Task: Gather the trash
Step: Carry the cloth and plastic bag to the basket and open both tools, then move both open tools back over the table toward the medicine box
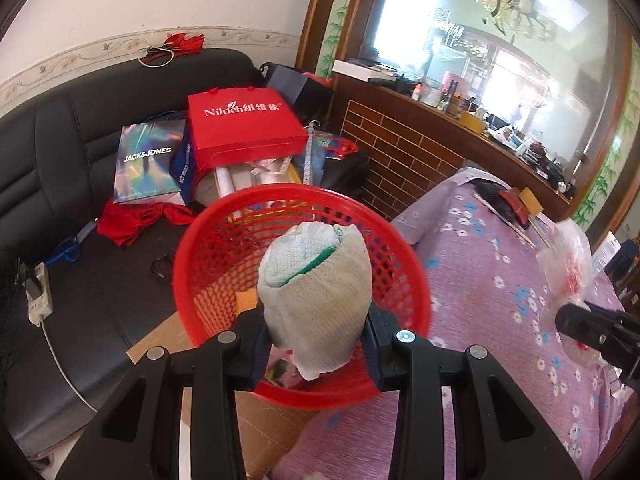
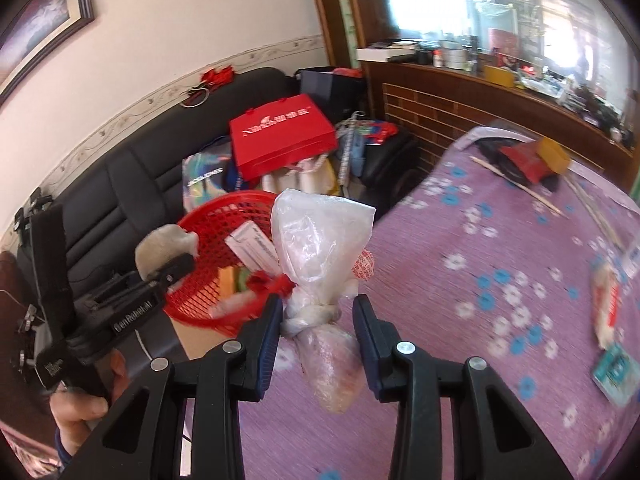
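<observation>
Left wrist view: left gripper (image 1: 316, 340) is clamping a rolled knit cloth bundle (image 1: 316, 280) at frame centre, w/ the bundle sticking up betw. the fingers right over the red mesh basket (image 1: 224, 236), whose rim is ringing it. Right wrist view: right gripper (image 2: 316, 312) is holding a knotted clear plastic bag (image 2: 320, 240) at centre, bag ballooning above the jaws, above the purple floral tablecloth (image 2: 500, 240) just right of the basket (image 2: 208, 280) at centre-left.
</observation>
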### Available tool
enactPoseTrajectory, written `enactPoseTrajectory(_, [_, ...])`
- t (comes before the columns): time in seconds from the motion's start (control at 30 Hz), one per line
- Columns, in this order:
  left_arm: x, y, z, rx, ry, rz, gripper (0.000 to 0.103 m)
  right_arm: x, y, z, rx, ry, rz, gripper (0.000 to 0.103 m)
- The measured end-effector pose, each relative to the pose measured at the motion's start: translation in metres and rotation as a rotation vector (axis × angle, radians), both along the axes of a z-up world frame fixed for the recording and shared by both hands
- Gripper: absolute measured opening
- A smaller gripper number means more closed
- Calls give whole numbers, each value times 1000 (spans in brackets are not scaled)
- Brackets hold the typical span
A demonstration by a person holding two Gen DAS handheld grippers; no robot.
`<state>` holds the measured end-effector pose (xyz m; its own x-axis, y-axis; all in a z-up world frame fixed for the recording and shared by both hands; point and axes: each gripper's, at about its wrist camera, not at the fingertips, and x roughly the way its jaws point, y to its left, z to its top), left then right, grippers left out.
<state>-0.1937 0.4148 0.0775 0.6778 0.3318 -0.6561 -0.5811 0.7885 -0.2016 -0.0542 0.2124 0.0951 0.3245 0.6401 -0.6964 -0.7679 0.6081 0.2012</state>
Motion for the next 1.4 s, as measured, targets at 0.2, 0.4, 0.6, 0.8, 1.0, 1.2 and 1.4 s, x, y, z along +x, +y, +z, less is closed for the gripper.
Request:
enactPoseTrajectory(0.2, [1,30,-5,-3,14,48,40,15,68,-1,23,55,66,42])
enactPoseTrajectory(0.4, [-7,37,-4,8,1,92,75,29,93,-3,54,68,75,60])
enactPoseTrajectory(0.6, [-17,16,1,13,-30,66,75,27,36,-3,84,43,13,60])
enactPoseTrajectory(0.8, [1,-35,8,30,-26,-54,75,19,-38,-16,51,41,-79,60])
enactPoseTrajectory(1.0, [27,-103,8,53,11,-205,75,14,-125,-21,80,58,-197,60])
enactPoseTrajectory(1.2, [52,-180,7,53,59,-401,75,18,-223,-16,85,11,-355,60])
enactPoseTrajectory(1.4, [64,-254,7,104,95,-567,75,64,-332,-14,-75,-61,-576,63])
